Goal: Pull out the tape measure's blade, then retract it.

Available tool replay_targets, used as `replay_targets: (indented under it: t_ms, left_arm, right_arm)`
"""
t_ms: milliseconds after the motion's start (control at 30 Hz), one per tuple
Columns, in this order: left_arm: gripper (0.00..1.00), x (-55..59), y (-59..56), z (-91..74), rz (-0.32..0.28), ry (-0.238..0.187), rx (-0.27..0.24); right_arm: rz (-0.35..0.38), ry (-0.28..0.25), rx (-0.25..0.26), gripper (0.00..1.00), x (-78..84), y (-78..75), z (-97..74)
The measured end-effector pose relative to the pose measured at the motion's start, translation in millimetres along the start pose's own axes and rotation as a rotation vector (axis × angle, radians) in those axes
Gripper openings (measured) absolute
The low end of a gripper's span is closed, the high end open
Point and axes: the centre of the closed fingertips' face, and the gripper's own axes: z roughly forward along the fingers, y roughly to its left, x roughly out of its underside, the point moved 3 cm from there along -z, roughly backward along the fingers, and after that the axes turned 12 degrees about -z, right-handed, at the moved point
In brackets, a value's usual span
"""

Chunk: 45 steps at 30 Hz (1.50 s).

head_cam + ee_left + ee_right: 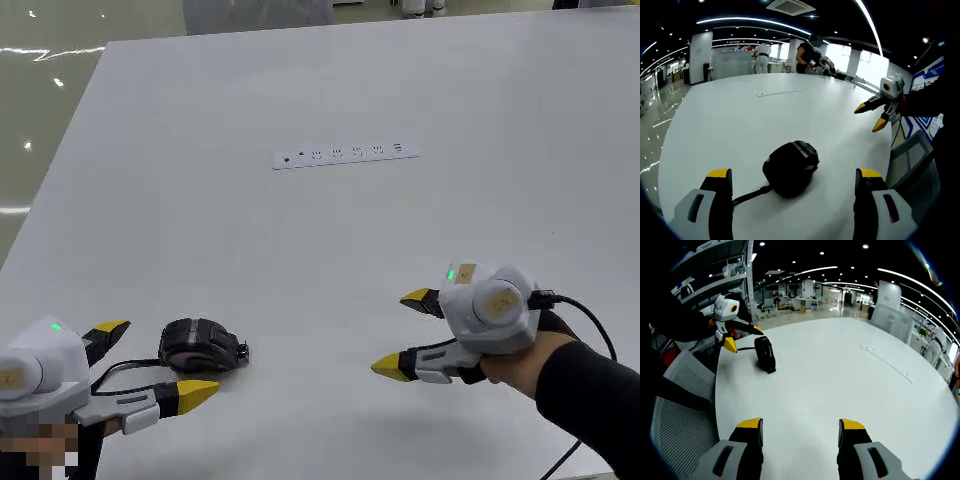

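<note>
Your white workbench (330,230) stands in a bright open hall. Head view: the black rounded tape measure (200,345), no blade drawn, lies just beyond your left gripper (152,360), which is nearer. It lines up with that gripper's wide, empty gap. Your right gripper (402,332), equally spread and empty, hangs well right of the tape. Left gripper view: the casing sits dead ahead, its thin black cord (747,195) trailing back. Right gripper view: the tape lies far left.

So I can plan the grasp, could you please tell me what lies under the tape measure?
The tape measure sits on the bare white table, its black strap trailing toward the left claw. Its underside is covered by its own body.
</note>
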Motion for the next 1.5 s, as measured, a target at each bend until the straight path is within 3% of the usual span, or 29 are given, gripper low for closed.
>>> replay_targets:
  t_ms: [133,200,267,367,433,767,1133,1233,1367,1500]
  left_arm:
    - [0.99,1.6,2.6,-4.6,0.029,-0.015,-0.007]
    - [0.99,4.0,4.2,-7.2,0.052,-0.007,-0.014]
    - [0.99,5.3,3.0,-10.2,0.072,-0.008,-0.008]
    - [0.99,4.8,3.3,-14.0,0.118,-0.025,0.001]
    - [0.99,9.6,8.1,-16.4,0.117,0.004,-0.021]
    - [0.99,16.1,12.3,-27.2,0.116,0.024,-0.023]
    - [0.99,19.7,15.8,-35.1,0.136,0.049,-0.021]
    - [0.99,14.0,15.1,-36.9,0.105,0.026,-0.01]
    - [0.99,10.8,16.3,-37.2,0.12,0.027,-0.021]
    - [0.99,9.5,16.9,-38.3,0.128,0.027,-0.024]
  right_arm:
    - [0.006,0.008,0.007,0.6,11.1,1.9,-9.7]
    - [-0.044,0.034,0.027,0.62,21.0,1.6,-15.8]
    - [0.008,0.013,0.025,0.63,26.1,2.9,-21.9]
    - [0.023,0.015,0.039,0.66,36.2,0.6,-30.3]
    - [0.043,0.012,0.052,0.69,41.6,-1.4,-36.6]
    - [0.044,0.054,0.09,0.81,72.2,-13.5,-65.3]
    - [0.093,0.052,0.101,0.99,86.3,-28.3,-84.4]
    - [0.054,0.077,0.075,0.99,91.2,-25.0,-84.3]
    - [0.071,0.06,0.063,0.99,85.6,-20.3,-85.7]
    - [0.046,0.075,0.065,0.99,87.9,-19.1,-87.3]
